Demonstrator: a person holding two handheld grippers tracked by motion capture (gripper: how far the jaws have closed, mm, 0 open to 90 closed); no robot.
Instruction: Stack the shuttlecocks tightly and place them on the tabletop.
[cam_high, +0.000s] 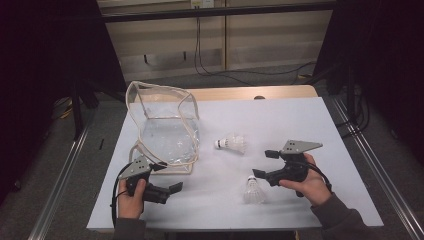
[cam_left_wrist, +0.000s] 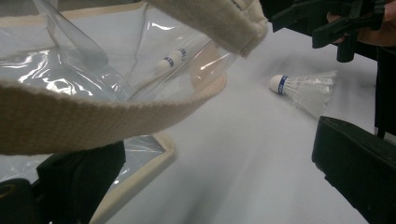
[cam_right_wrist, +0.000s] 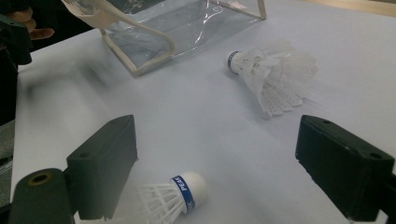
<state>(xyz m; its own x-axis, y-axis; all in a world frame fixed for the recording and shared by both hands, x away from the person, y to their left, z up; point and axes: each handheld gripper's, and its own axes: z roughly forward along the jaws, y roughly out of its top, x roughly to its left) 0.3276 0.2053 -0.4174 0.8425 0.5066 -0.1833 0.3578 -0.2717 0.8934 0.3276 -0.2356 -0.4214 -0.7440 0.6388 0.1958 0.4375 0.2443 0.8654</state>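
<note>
A clear plastic bag (cam_high: 165, 127) with beige trim stands open on the white table, left of centre. Two white shuttlecocks lie to its right: the far shuttlecock (cam_high: 231, 144) and the near shuttlecock (cam_high: 254, 190). My left gripper (cam_high: 167, 176) is open at the bag's near corner. In the left gripper view the bag's beige strap (cam_left_wrist: 93, 116) crosses above one jaw of that gripper (cam_left_wrist: 219, 177). My right gripper (cam_high: 264, 165) is open just above the near shuttlecock. In the right gripper view that shuttlecock's cork (cam_right_wrist: 189, 189) lies between the jaws of the gripper (cam_right_wrist: 224, 163).
The white sheet (cam_high: 280, 120) covers most of a wooden table. Metal rails (cam_high: 65, 170) run along both sides, and cables lie on the floor behind. The right gripper view has the far shuttlecock (cam_right_wrist: 271, 74) ahead and the bag (cam_right_wrist: 163, 28) beyond it.
</note>
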